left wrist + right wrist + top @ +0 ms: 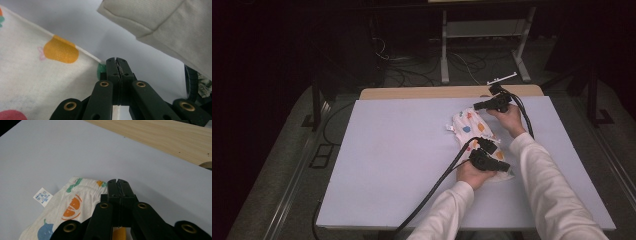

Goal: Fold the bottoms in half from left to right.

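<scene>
A small white garment (474, 127) printed with coloured fruit lies on the lavender mat (402, 150), right of centre. My left gripper (502, 165) is at its near end, jaws shut on a corner of the cloth (37, 75) beside a green print. At the far end my right gripper (478, 105) has its jaws shut on the gathered hem (82, 192). In the right gripper view a white label (42, 196) sticks out from the hem. A white sleeve (170, 27) hangs over the mat in the left gripper view.
The mat covers a wooden tabletop whose bare strip (422, 92) shows along the far edge. Wide bare mat lies left of the garment. Black cables (437, 185) trail from the grippers toward the near edge. A metal stand (484, 30) and floor cables sit beyond the table.
</scene>
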A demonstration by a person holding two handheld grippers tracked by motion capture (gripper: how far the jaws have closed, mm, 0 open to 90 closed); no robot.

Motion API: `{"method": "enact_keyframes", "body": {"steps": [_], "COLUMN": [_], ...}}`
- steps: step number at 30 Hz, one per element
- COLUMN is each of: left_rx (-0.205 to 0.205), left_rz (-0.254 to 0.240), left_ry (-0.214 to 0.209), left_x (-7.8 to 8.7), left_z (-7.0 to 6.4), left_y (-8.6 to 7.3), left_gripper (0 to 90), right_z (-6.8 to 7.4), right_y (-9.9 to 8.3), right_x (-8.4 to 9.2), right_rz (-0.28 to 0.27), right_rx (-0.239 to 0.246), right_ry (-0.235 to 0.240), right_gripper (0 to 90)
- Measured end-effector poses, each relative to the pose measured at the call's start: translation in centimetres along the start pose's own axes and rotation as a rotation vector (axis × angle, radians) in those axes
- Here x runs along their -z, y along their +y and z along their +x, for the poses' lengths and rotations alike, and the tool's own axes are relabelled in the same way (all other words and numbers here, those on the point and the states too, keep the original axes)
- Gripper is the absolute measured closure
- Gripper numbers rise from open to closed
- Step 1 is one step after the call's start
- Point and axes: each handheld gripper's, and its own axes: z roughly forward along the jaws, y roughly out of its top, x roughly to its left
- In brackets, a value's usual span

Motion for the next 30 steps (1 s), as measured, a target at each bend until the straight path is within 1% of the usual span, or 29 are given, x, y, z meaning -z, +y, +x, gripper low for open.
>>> {"method": "enact_keyframes", "body": {"steps": [4, 6, 8, 11, 13, 14, 15, 16, 17, 18, 20, 21, 23, 24, 26, 27, 30], "left_rx": [0.007, 0.004, 0.011, 0.002, 0.006, 0.006, 0.005, -0.01, -0.016, -0.026, -0.042, -0.056, -0.059, -0.062, -0.078, -0.082, -0.09], "left_rz": [-0.003, 0.01, 0.008, 0.008, 0.003, -0.001, -0.008, -0.017, -0.024, -0.029, -0.037, -0.036, -0.047, -0.054, -0.065, -0.067, -0.087], "left_ry": [-0.006, 0.001, -0.007, -0.019, -0.032, -0.042, -0.047, -0.054, -0.055, -0.059, -0.053, -0.047, -0.051, -0.043, -0.009, 0.002, 0.031], "left_x": [-0.3, -0.5, -0.6, -0.7, -0.7, -0.7, -0.7, -0.7, -0.6, -0.6, -0.5, -0.5, -0.3, -0.2, 0.1, 0.3, 0.9], "left_z": [0.0, 0.0, 0.0, 0.1, 0.1, 0.2, 0.1, 0.0, -0.1, -0.2, -0.5, -0.6, -0.8, -0.9, -1.1, -1.2, -1.3], "left_y": [0.2, 0.2, 0.1, 0.1, 0.0, 0.0, 0.0, 0.1, 0.1, 0.1, 0.1, 0.1, 0.1, 0.1, 0.0, 0.0, -0.1], "left_gripper": [88.9, 89.0, 88.9, 88.4, 87.8, 86.9, 85.0, 82.6, 79.1, 76.8, 72.2, 67.9, 62.1, 58.4, 48.6, 44.6, 34.5], "right_z": [-0.1, -0.3, -0.4, -0.6, -0.7, -0.7, -0.7, -0.7, -0.7, -0.7, -0.7, -0.7, -0.6, -0.5, -0.5, -0.5, -0.4], "right_y": [-0.1, -0.2, -0.3, -0.6, -0.9, -1.1, -1.2, -1.4, -1.6, -1.7, -2.0, -2.1, -2.4, -2.5, -2.8, -2.9, -3.3], "right_x": [0.3, 0.4, 0.5, 0.5, 0.8, 0.9, 1.1, 1.3, 1.5, 1.7, 2.2, 2.5, 3.0, 3.3, 3.8, 4.1, 4.7], "right_rz": [0.001, -0.002, 0.0, -0.006, -0.017, -0.022, -0.027, -0.03, -0.036, -0.038, -0.054, -0.062, -0.071, -0.075, -0.093, -0.102, -0.12], "right_rx": [-0.002, -0.009, -0.018, -0.05, -0.062, -0.068, -0.068, -0.068, -0.075, -0.078, -0.079, -0.08, -0.085, -0.085, -0.09, -0.099, -0.116], "right_ry": [-0.003, 0.005, 0.003, 0.025, 0.034, 0.031, 0.028, 0.03, 0.022, 0.017, 0.0, -0.003, -0.022, -0.033, -0.043, -0.046, -0.051], "right_gripper": [88.3, 88.3, 88.0, 85.8, 78.5, 74.6, 72.2, 69.6, 64.6, 61.8, 55.3, 51.6, 44.0, 40.3, 32.7, 28.2, 20.2]}}
